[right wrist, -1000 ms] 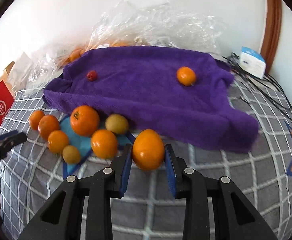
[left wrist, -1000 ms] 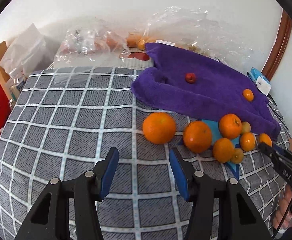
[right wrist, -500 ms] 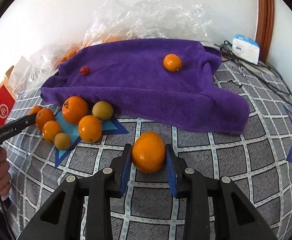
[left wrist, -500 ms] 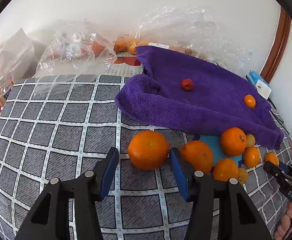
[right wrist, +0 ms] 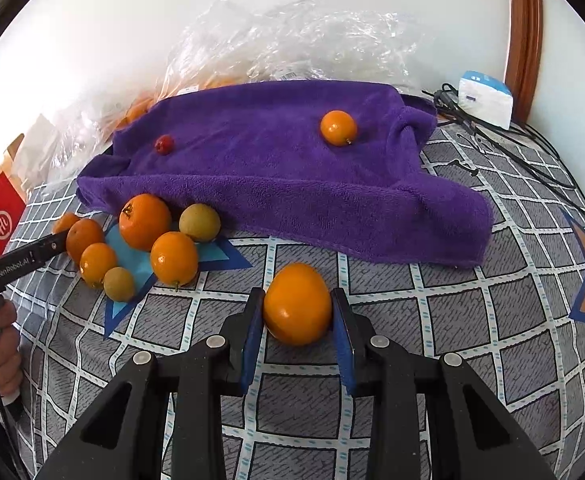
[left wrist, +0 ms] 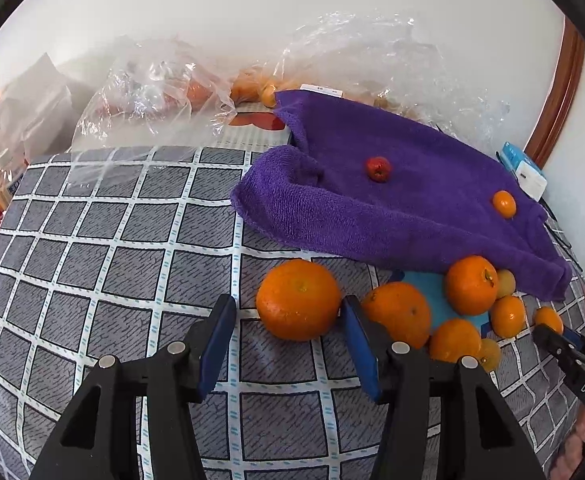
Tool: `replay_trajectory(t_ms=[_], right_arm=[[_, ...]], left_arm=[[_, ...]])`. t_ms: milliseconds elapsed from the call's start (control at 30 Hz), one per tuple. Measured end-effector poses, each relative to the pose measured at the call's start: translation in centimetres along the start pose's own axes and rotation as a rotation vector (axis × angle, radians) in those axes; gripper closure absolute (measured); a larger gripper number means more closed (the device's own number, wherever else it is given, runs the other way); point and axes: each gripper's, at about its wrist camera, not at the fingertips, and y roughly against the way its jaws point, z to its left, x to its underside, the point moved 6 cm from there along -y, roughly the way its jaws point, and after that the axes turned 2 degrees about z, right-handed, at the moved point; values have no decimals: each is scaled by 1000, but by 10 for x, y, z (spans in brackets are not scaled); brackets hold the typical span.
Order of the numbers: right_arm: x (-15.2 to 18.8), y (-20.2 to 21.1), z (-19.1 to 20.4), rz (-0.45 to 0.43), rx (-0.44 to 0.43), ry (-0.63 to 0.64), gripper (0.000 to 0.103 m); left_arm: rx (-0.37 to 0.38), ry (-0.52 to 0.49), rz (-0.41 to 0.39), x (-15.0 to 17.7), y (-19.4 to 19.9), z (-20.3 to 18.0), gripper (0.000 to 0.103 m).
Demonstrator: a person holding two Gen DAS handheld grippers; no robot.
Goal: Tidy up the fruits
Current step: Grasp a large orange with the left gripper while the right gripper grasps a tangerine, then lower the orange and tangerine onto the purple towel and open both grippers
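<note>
The right tongs (right wrist: 297, 316) are pinching an orange fruit (right wrist: 297, 304): both blue pads press its sides, and it sits at the tips at 12 o'clock in the right wrist view, over the checked cloth (right wrist: 452, 320). The left tongs (left wrist: 288, 334) are spread, with a big orange (left wrist: 298, 299) lying on the cloth partly between the tips; the pad at 3 o'clock of it is touching or almost touching its side, while the pad at 9 o'clock stands clear of it.

From the held fruit, a cluster of oranges (right wrist: 144, 222) and two small yellowish fruits (right wrist: 199, 223) lie at 10 o'clock, against the edge of a purple towel (right wrist: 272, 184). On the towel rest a small orange (right wrist: 338, 128) at 12 o'clock and a tiny red fruit (right wrist: 164, 144) at 11 o'clock.

A second ago the big orange lay well ahead of the left tongs, beyond the tips; now it is in their gap, the tongs having come forward and down. The right tongs have kept the same pinch on the fruit throughout, and the towel's front edge now lies farther from it.
</note>
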Motion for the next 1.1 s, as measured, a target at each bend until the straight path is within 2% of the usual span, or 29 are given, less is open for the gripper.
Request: replay_trajectory(t_ms=[67,100,133,300,667,767,967,1100], right_arm=[[0,0,0,-2,4,4,70],[0,0,0,-3,8,7,71],[1,0,1,-5,8,10,71],[1,6,4,-33,11,23,71],[0,13,-1,-63,-16,-3,71],[-1,13,-4,-67,-16,-23,71],[-1,19,-6,-58,50,-22,71],[-12,38,-2,-99,43,-6,71]], left_arm=[[14,8,-7,0,1,1,55],[26,12,-9,-1,1,2,64],[36,14,-11,-1,2,1,65],[32,2,-29,0,6,-1,65],[22,65,-148,-10,29,12,65],[19,62,-162,-13,34,13,65],[33,79,-168,-15,49,21,65],[44,70,-172,-18,67,22,65]])
